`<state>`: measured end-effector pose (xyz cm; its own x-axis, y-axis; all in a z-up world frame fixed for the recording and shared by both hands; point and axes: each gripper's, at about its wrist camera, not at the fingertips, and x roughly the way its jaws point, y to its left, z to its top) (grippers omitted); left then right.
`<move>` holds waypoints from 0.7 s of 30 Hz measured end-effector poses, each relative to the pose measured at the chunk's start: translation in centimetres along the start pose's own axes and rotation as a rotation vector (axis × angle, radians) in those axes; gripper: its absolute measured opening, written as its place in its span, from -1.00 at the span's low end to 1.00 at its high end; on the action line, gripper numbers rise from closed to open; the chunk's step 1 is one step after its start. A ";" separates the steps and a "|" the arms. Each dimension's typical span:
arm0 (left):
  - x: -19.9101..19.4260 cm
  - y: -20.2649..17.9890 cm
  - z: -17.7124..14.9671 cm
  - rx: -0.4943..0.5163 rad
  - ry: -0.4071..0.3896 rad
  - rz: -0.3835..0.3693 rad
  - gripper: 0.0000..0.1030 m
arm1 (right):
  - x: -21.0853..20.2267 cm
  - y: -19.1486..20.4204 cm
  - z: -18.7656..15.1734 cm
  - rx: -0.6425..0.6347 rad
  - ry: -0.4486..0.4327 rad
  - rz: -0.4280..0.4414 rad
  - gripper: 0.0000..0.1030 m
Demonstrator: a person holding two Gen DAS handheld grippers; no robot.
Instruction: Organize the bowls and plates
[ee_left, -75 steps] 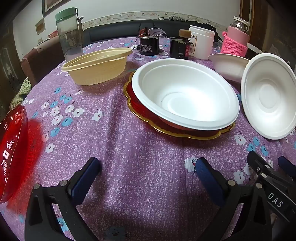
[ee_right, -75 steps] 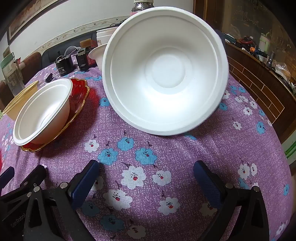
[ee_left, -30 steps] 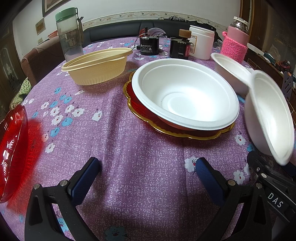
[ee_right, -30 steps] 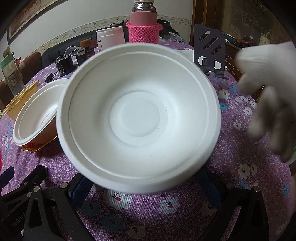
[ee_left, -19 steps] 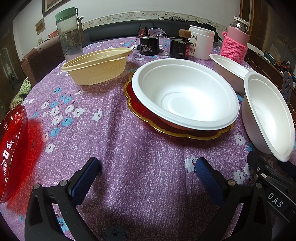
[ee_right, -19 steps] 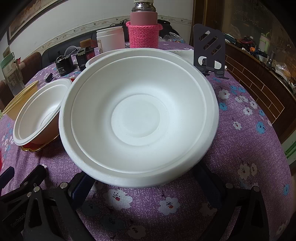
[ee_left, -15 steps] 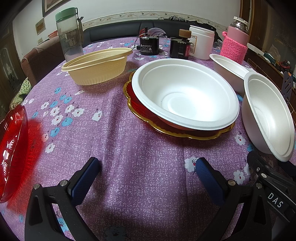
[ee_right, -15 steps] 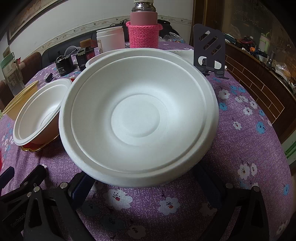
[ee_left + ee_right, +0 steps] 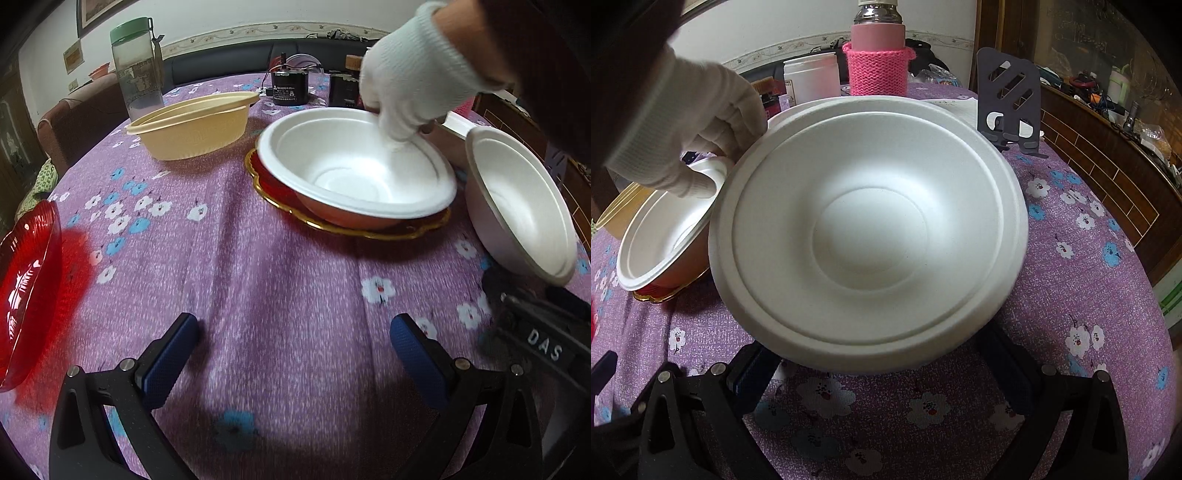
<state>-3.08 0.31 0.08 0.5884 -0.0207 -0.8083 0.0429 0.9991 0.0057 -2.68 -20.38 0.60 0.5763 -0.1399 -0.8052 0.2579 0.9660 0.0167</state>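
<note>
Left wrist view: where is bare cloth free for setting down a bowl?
Free: the purple cloth between the red glass dish, the gold-rimmed red plate and the left tongs. Crowded: the far edge, with the yellow bowl, bottle and gloved hand.

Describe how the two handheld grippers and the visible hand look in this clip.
Both grippers, left and right, have black skeletal frames with silver bolts and textured dark-blue finger pads. In the left view, the neighbouring gripper carries a white "DAS" label. The hand wears a white knit glove below a dark sleeve.
</note>
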 end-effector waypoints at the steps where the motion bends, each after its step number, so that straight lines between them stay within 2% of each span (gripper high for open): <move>1: -0.2 0.0 -0.2 -0.001 -0.001 0.001 1.00 | 0.0 0.0 0.0 0.000 0.000 0.000 0.98; 21: 0.1 -0.1 0.0 -0.001 0.000 0.002 1.00 | 0.0 0.0 0.0 0.000 0.000 0.000 0.98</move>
<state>-3.02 0.23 0.03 0.5888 -0.0186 -0.8081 0.0411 0.9991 0.0070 -2.69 -20.38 0.61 0.5765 -0.1398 -0.8051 0.2577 0.9661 0.0167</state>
